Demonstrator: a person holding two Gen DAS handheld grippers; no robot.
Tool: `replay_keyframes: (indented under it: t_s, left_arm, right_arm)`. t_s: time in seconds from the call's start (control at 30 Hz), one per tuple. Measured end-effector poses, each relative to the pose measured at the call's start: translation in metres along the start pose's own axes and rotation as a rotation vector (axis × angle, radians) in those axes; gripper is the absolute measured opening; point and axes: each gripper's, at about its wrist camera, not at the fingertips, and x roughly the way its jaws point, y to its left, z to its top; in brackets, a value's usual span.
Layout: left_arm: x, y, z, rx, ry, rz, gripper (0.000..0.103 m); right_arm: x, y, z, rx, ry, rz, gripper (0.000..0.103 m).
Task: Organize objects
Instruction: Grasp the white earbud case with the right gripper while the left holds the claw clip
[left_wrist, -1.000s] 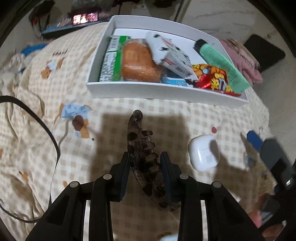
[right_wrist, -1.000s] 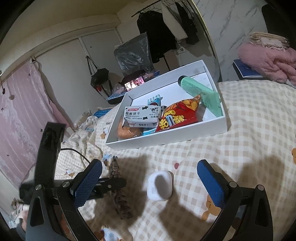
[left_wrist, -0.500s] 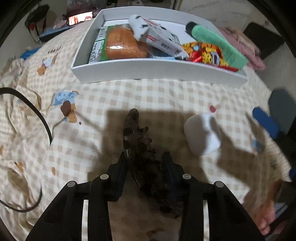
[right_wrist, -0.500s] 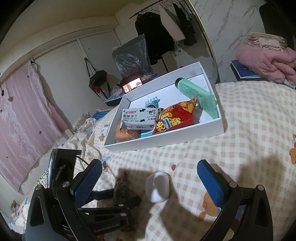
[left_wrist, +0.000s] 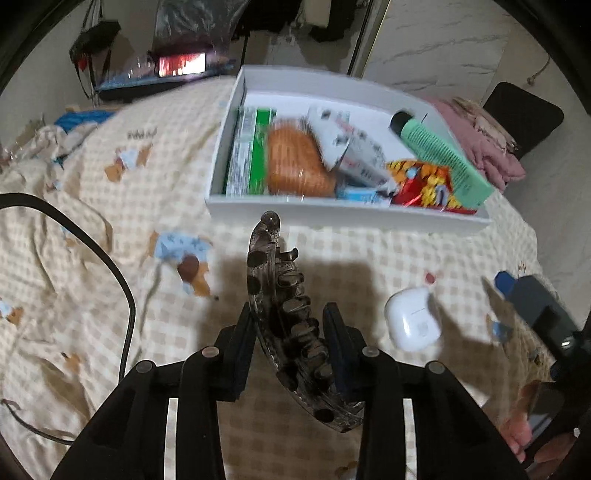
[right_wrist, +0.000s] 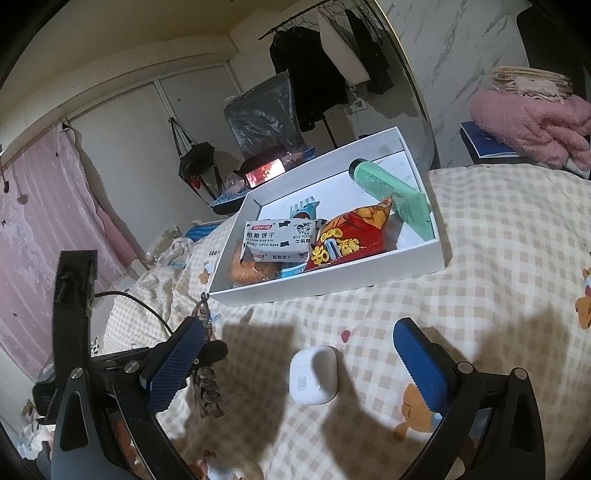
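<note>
Lifted since before, the hair claw (left_wrist: 284, 317) now hangs clear of the bed (right_wrist: 517, 295), pinched in the left gripper (left_wrist: 290, 332). Only the right view shows the right gripper (right_wrist: 295, 354) spread wide, empty, around the earbud case (right_wrist: 314, 374).

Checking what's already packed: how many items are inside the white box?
6 visible: green packet, orange bun, cow-print biscuits, blue packet, red snack bag, green tube. More may hide underneath.

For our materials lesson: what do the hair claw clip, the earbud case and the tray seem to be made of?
Hair claw clip: probably hard plastic, dark brown and mottled, with glossy highlights on its teeth.
Earbud case: smooth white plastic, judging by its rounded moulded shell and soft sheen.
Tray: likely white cardboard, matte, with thin straight walls and sharp folded corners.
</note>
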Motion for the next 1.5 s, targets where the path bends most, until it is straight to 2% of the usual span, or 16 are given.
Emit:
replay_keyframes:
  t_s: [0.17,0.7,0.9,0.97,1.0,1.03,1.1,1.2,1.27,1.3,1.33,1.5]
  left_arm:
    - [0.022,-0.007,-0.009,-0.006,0.062,0.019,0.039]
    - [0.032,-0.007,-0.01,0.004,0.071,0.028,0.039]
    - [0.034,-0.002,-0.009,-0.012,0.072,0.01,0.04]
    - [0.034,0.0,-0.008,-0.018,0.074,0.003,0.04]
    - [0.035,0.0,-0.008,-0.021,0.074,0.0,0.04]
    - [0.034,0.001,-0.008,-0.023,0.074,-0.002,0.04]
    - [0.035,0.002,-0.008,-0.022,0.074,-0.001,0.04]
    - [0.035,0.002,-0.009,-0.02,0.075,0.0,0.04]
    - [0.036,0.003,-0.009,-0.02,0.075,0.0,0.04]
    - [0.036,0.003,-0.01,-0.02,0.075,0.001,0.04]
    - [0.036,0.003,-0.009,-0.019,0.075,0.001,0.039]
    - [0.037,0.003,-0.009,-0.02,0.074,0.001,0.039]
  right_arm:
    - [0.001,0.001,0.0,-0.004,0.006,0.0,0.103]
    - [0.002,0.005,-0.002,-0.033,0.012,-0.01,0.103]
    - [0.003,0.01,-0.003,-0.07,0.019,0.028,0.103]
    - [0.0,0.011,-0.006,-0.076,-0.022,0.065,0.09]
    - [0.002,0.011,-0.006,-0.079,-0.012,0.057,0.075]
    - [0.006,0.011,-0.006,-0.084,0.019,0.039,0.069]
    - [0.011,0.011,-0.007,-0.122,0.082,0.046,0.068]
    - [0.014,0.023,-0.01,-0.22,0.142,0.01,0.068]
    - [0.02,0.027,-0.014,-0.238,0.176,0.016,0.068]
    - [0.022,0.028,-0.016,-0.247,0.186,0.012,0.062]
    - [0.025,0.03,-0.018,-0.261,0.193,-0.006,0.06]
    - [0.041,0.031,-0.032,-0.32,0.208,-0.117,0.06]
